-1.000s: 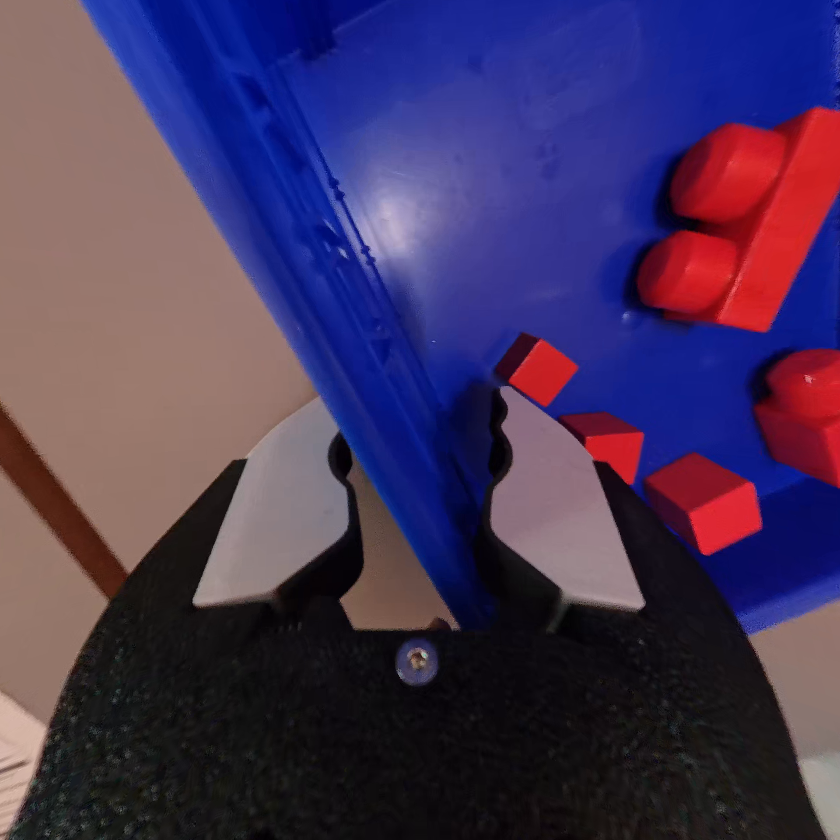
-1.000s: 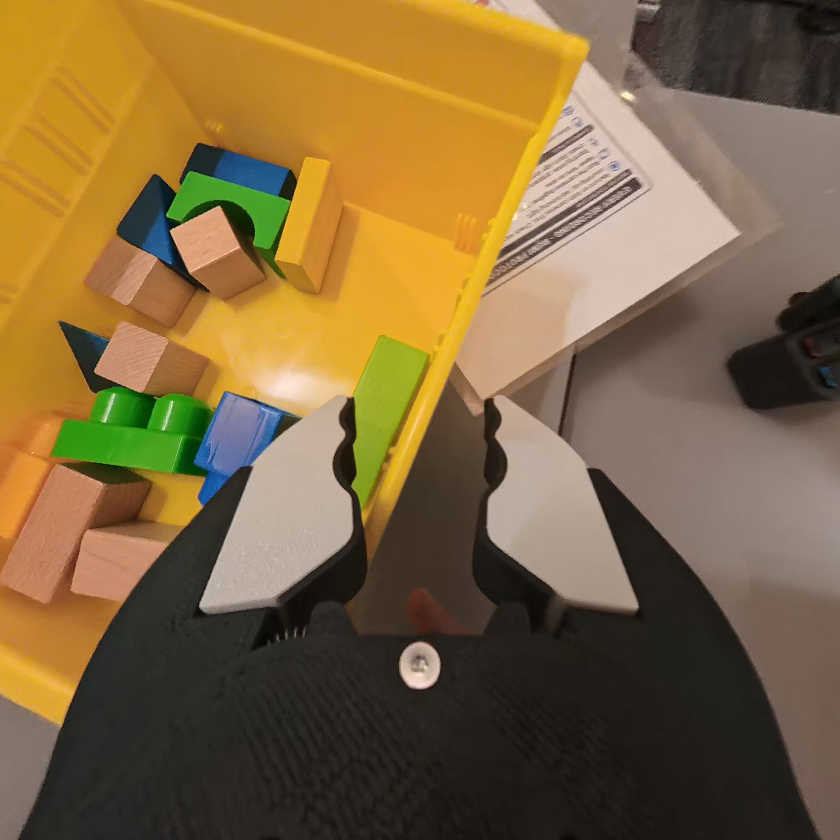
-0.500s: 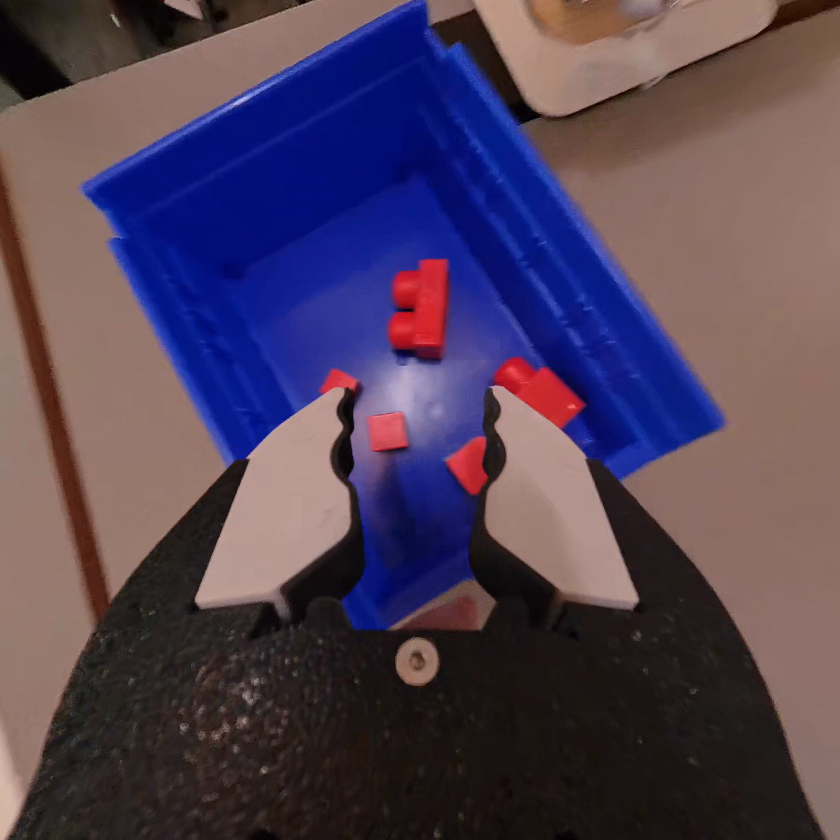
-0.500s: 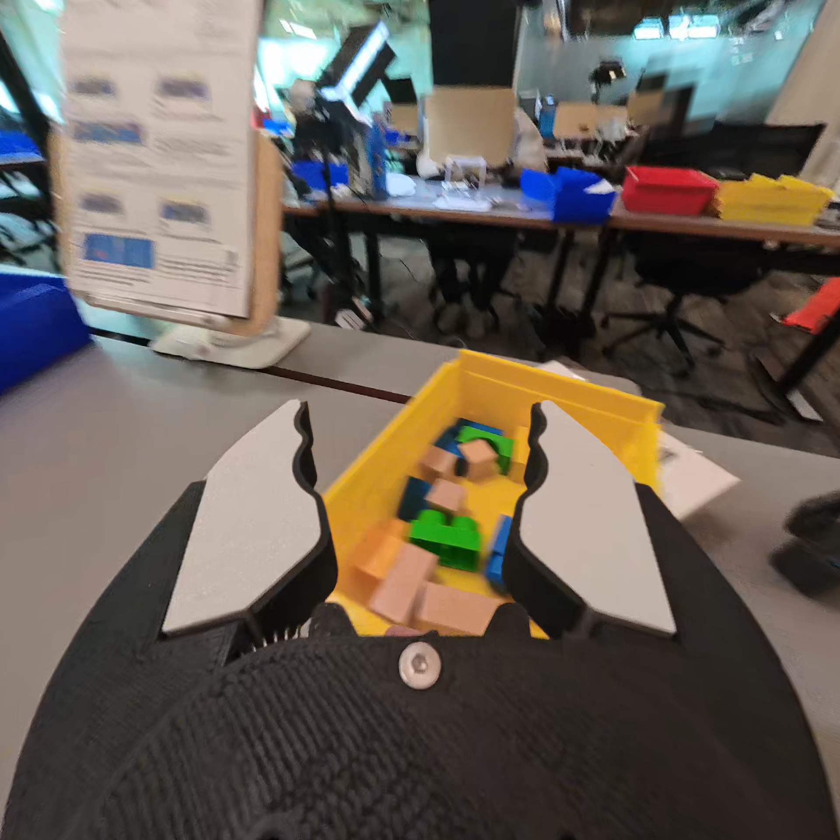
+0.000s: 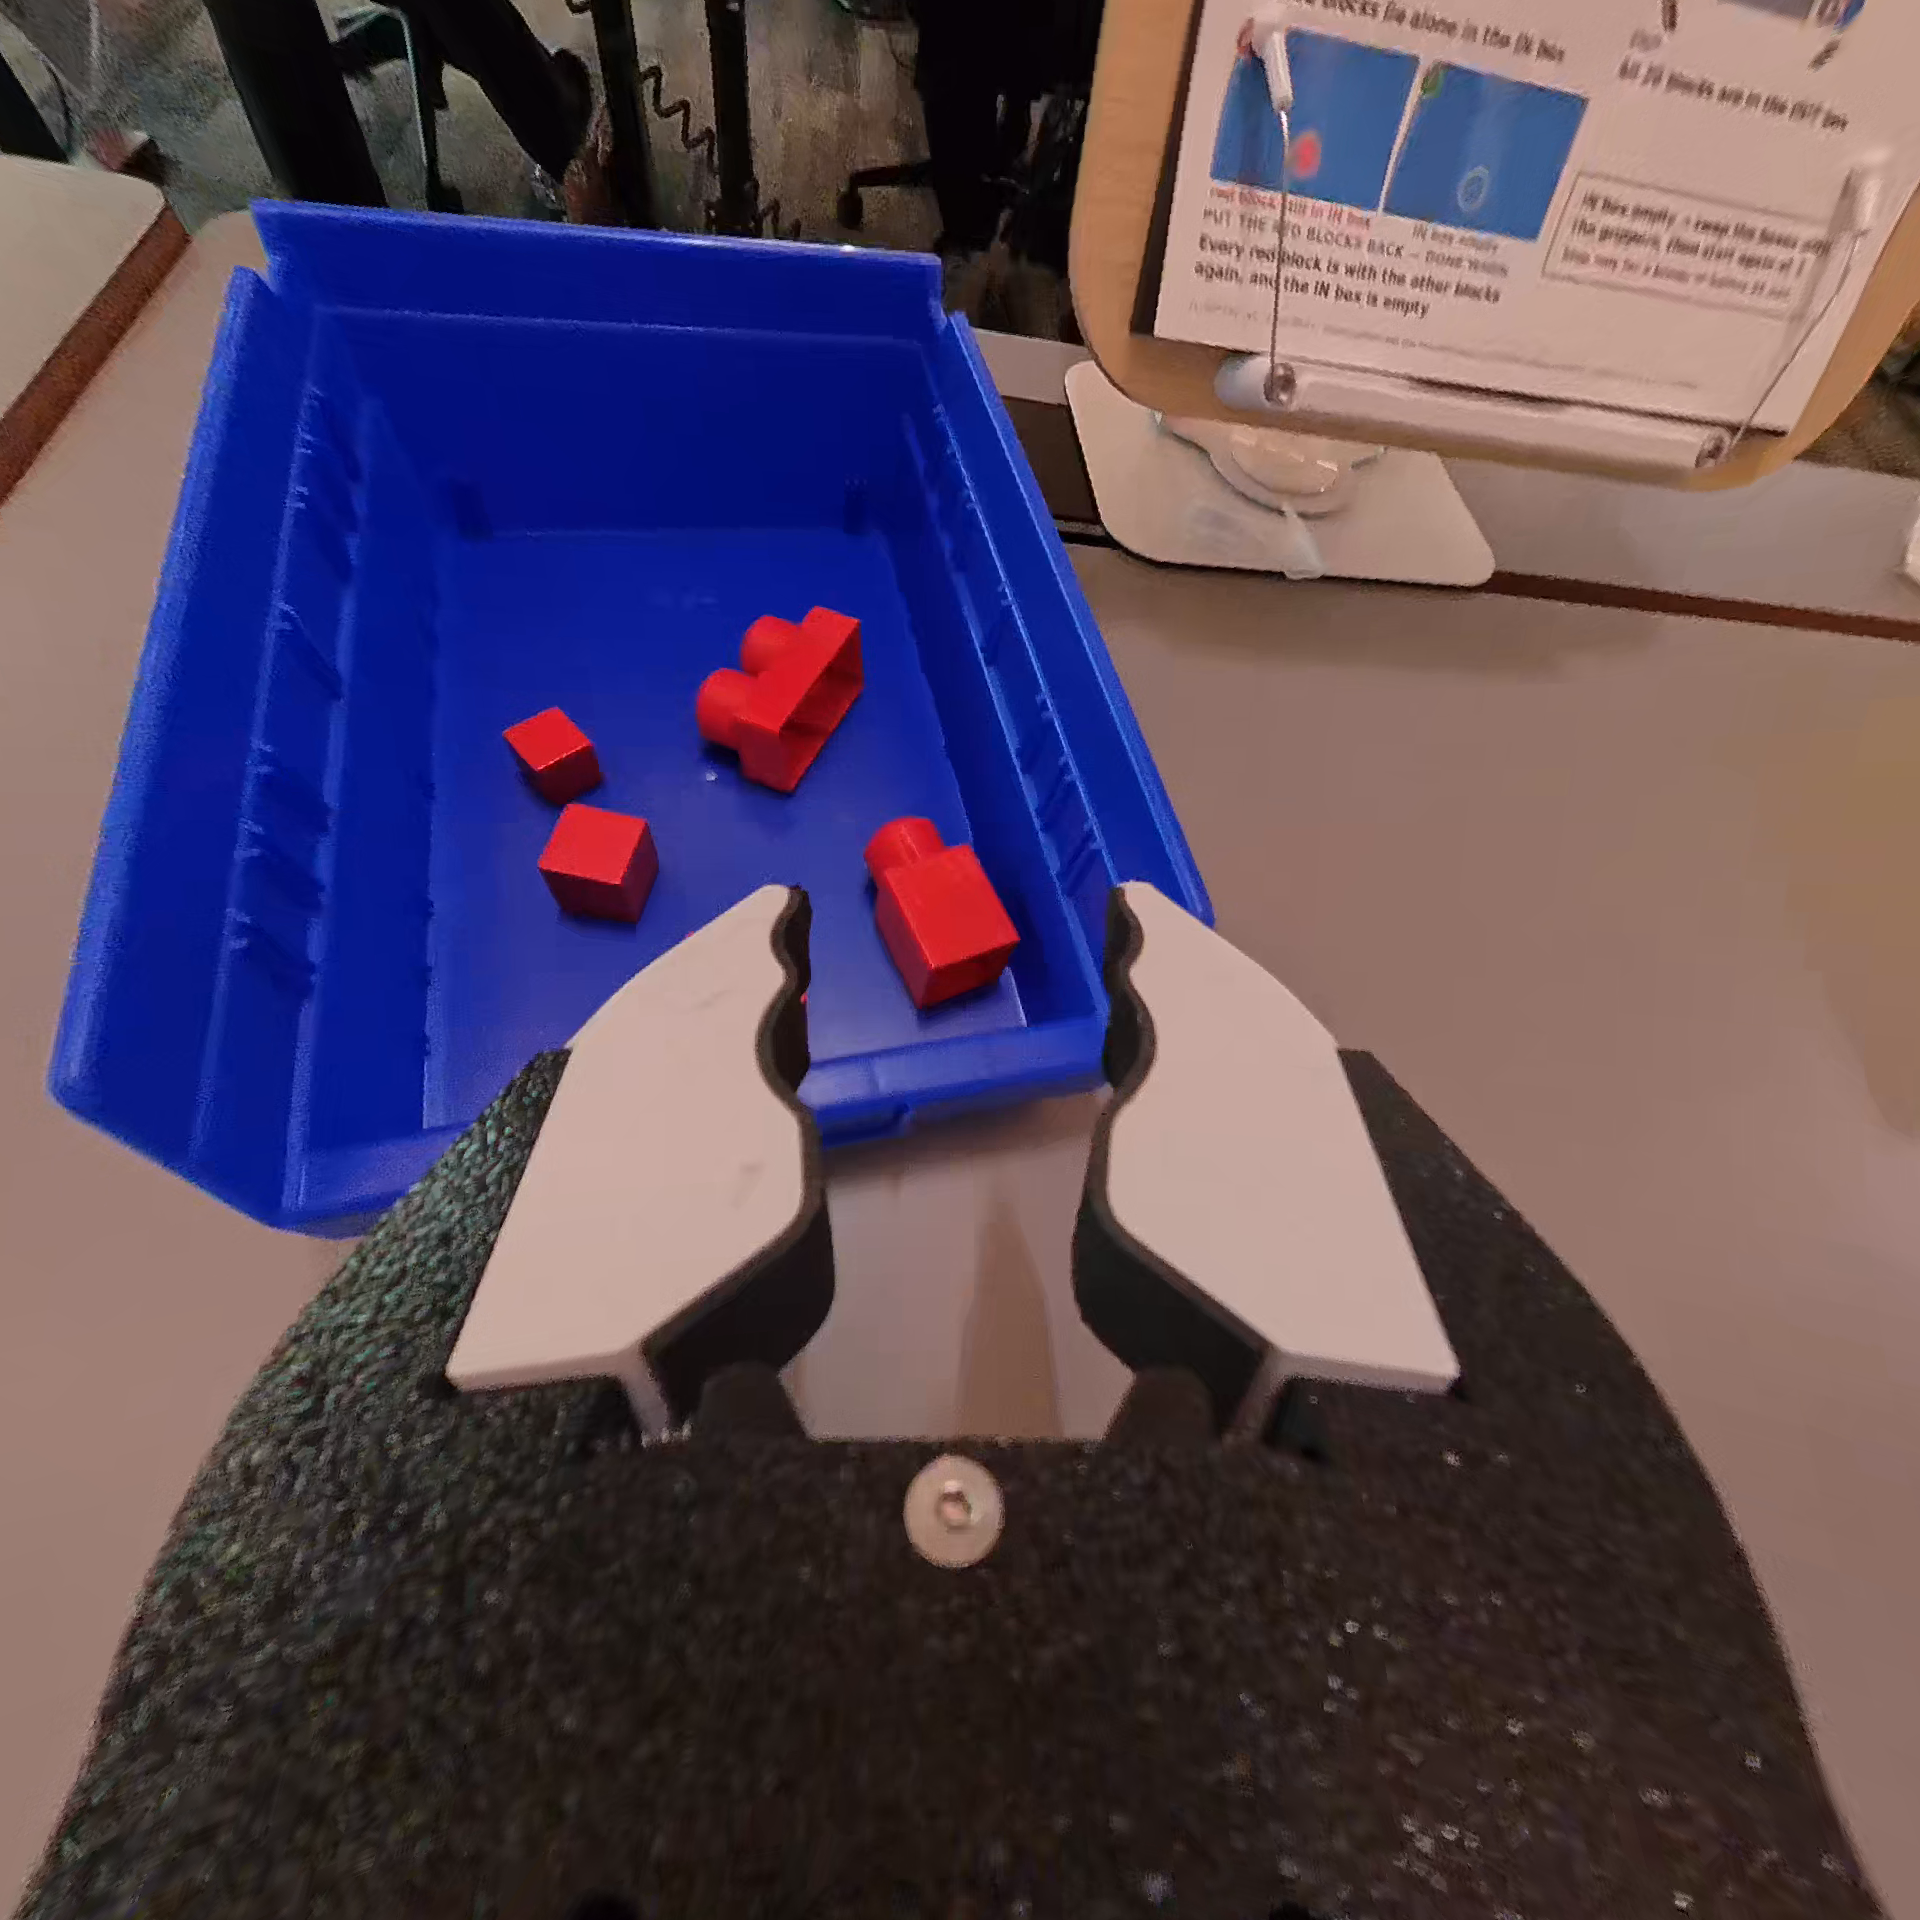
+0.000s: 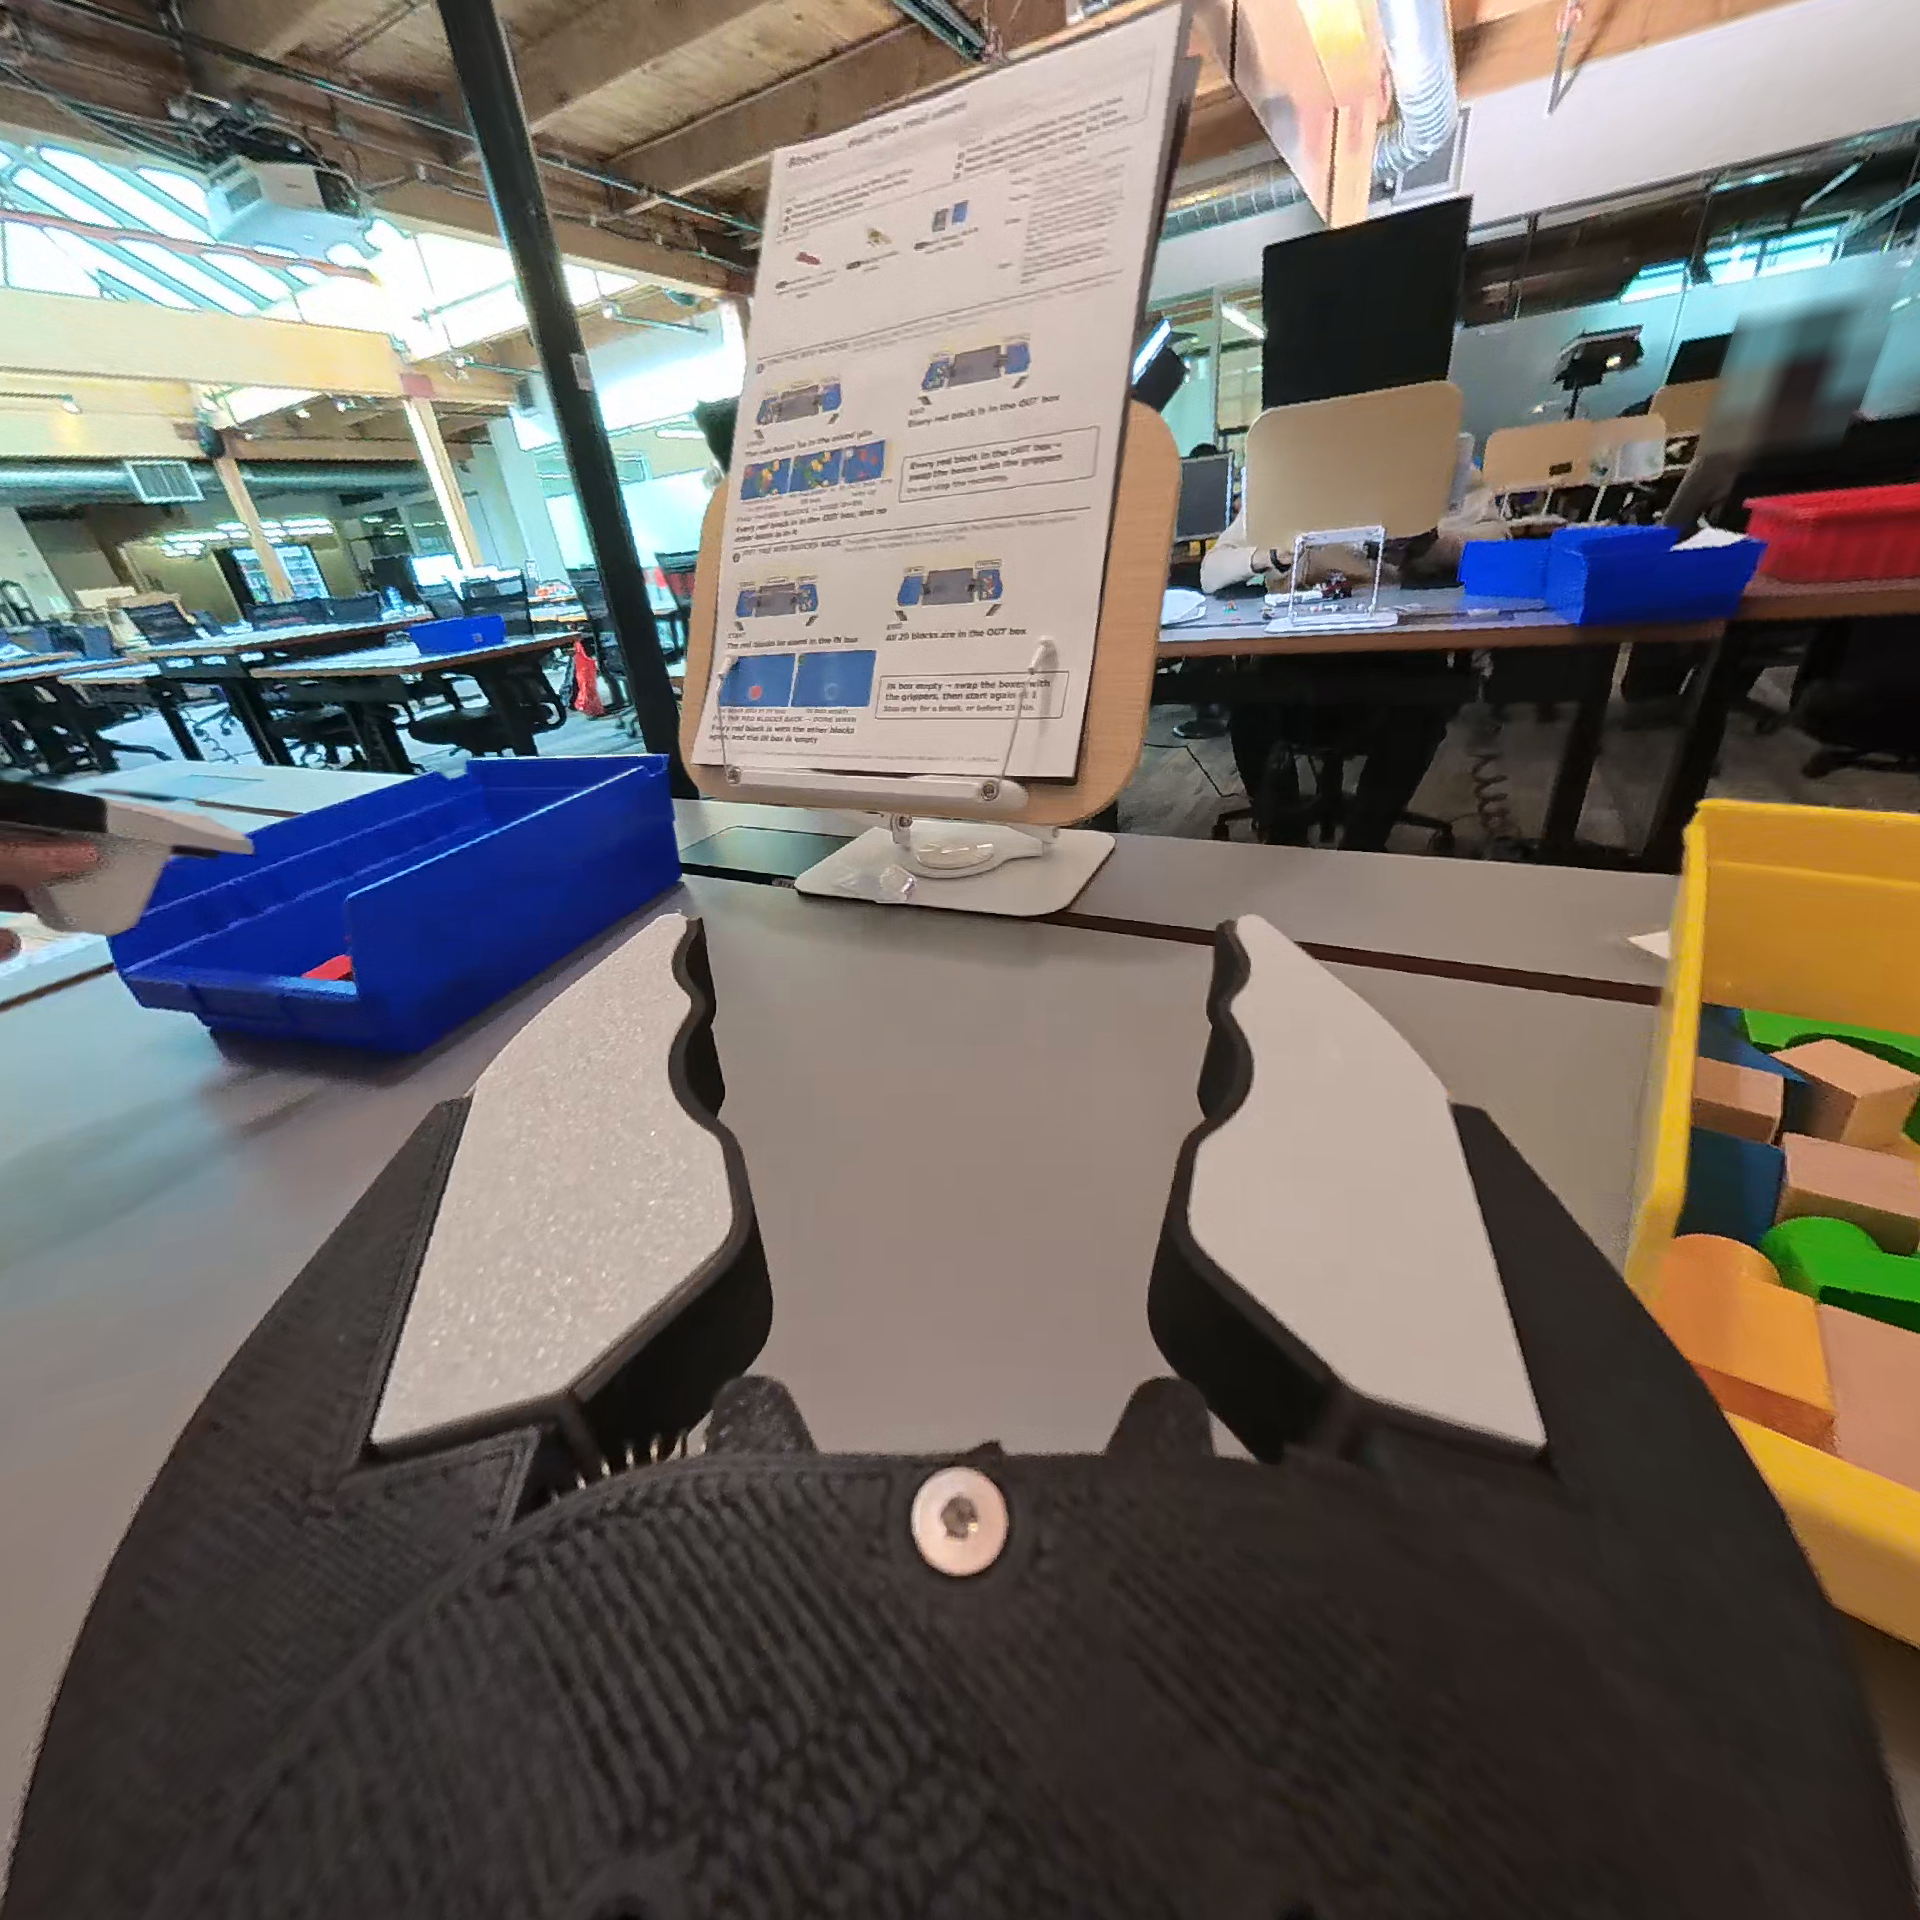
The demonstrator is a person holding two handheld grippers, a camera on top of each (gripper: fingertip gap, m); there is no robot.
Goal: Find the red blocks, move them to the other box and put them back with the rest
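Nearest the cameras, the left gripper (image 5: 954, 987) hangs part-open and bare above the blue box's (image 5: 260, 727) near rim; the right gripper (image 6: 961, 1023) gapes wide over bare table (image 6: 966, 1143); beyond, red blocks (image 5: 784, 696) lie in the blue box; mixed blocks fill the yellow box (image 6: 1683, 1091) at right.

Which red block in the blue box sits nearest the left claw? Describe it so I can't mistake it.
Look in the blue box, at its near right corner. The one-stud red brick lies on its side beside the right wall. Its neighbours are two plain cubes and a two-stud brick.
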